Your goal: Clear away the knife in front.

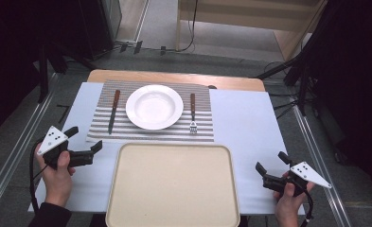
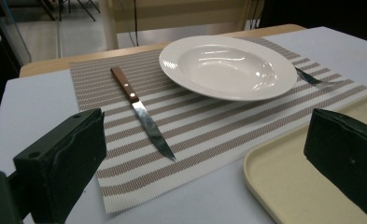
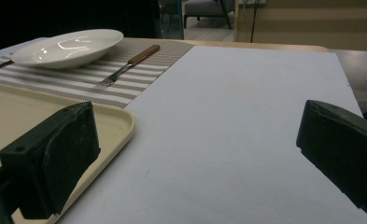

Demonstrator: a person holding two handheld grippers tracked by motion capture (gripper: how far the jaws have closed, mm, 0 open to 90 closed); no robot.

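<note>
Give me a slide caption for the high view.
Open grippers, left and right, flank an empty tray below a plate.

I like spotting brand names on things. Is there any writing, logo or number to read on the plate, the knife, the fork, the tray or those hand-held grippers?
None can be read: the plate, knife, fork, tray, left gripper and right gripper show no words or numbers. The grey plates on the grippers bear only small dark dots.

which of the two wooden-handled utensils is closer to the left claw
The steel knife with the brown wooden handle, lying left of the white round plate. The wooden-handled fork lies on the plate's far side.
</note>
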